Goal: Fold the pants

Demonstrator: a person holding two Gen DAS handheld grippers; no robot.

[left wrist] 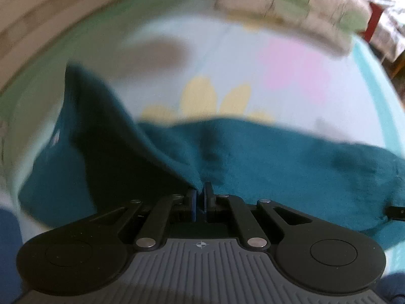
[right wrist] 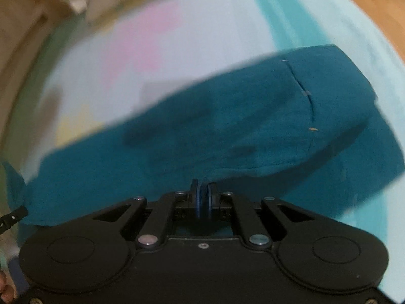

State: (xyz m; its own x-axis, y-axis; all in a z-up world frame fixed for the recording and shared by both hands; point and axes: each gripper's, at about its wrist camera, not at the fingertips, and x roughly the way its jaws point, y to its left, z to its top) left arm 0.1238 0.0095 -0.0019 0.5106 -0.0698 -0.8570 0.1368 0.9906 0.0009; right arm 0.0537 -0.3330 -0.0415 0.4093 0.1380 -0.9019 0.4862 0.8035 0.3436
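Note:
Teal pants (left wrist: 265, 157) lie across a bed with a pale flowered sheet (left wrist: 227, 58). My left gripper (left wrist: 200, 190) is shut on an edge of the pants, and a fold of the cloth rises in a dark peak to its left. In the right wrist view the pants (right wrist: 240, 116) spread wide, with a curved pocket seam at the right. My right gripper (right wrist: 204, 190) is shut on the near edge of the cloth, which is lifted above a lower layer. Both views are blurred by motion.
Folded light blankets or pillows (left wrist: 291, 5) are piled at the head of the bed. A wooden bed frame (left wrist: 30, 25) runs along the left. The bed's right edge and a wooden floor (right wrist: 374, 7) show in the right wrist view. The other gripper's tip (right wrist: 12, 217) shows at the left.

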